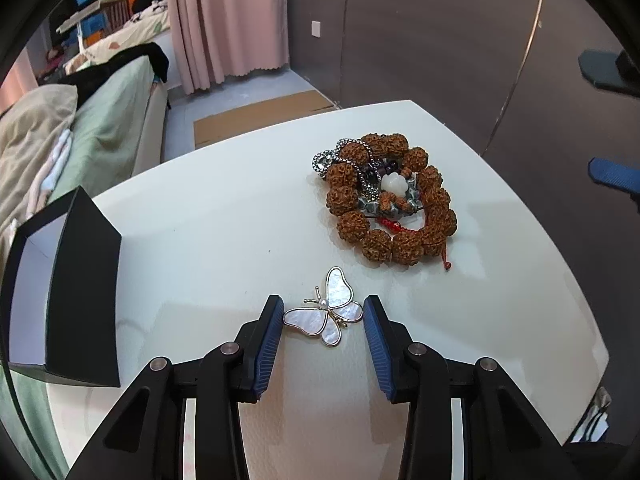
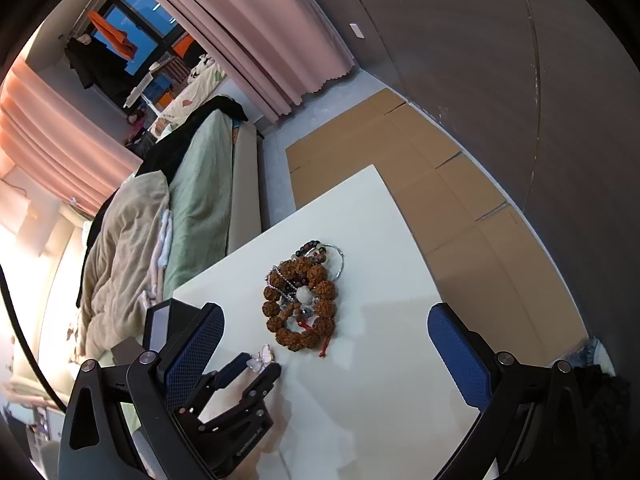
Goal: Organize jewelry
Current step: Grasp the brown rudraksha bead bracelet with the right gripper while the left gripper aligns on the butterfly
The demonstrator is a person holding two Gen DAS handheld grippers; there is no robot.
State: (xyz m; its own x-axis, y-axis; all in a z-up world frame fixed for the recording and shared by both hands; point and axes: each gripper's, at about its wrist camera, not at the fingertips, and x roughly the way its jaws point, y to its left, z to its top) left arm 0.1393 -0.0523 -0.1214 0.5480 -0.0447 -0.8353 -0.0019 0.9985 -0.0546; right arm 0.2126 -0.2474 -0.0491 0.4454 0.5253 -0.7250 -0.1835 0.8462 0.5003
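- The left gripper [image 1: 323, 316] is low over the white counter [image 1: 224, 240], its blue fingers [image 1: 269, 344] on either side of a butterfly brooch [image 1: 326, 312].
- The left finger looks to touch one wing tip; the right finger sits at or just short of the other wing, so a firm grasp cannot be told.
- The brooch lies flat on the counter, near its front edge.
- A pile of jewelry lies further back: a brown bead bracelet [image 1: 390, 200] ringing a white flower bead [image 1: 392, 184], with a silver chain [image 1: 340, 160] beside it.
- An open black box [image 1: 84, 292] stands at the counter's left edge.
- The right gripper [image 2: 324, 344] hangs above the counter, fingers [image 2: 460, 356] released and spread wide, holding nothing.
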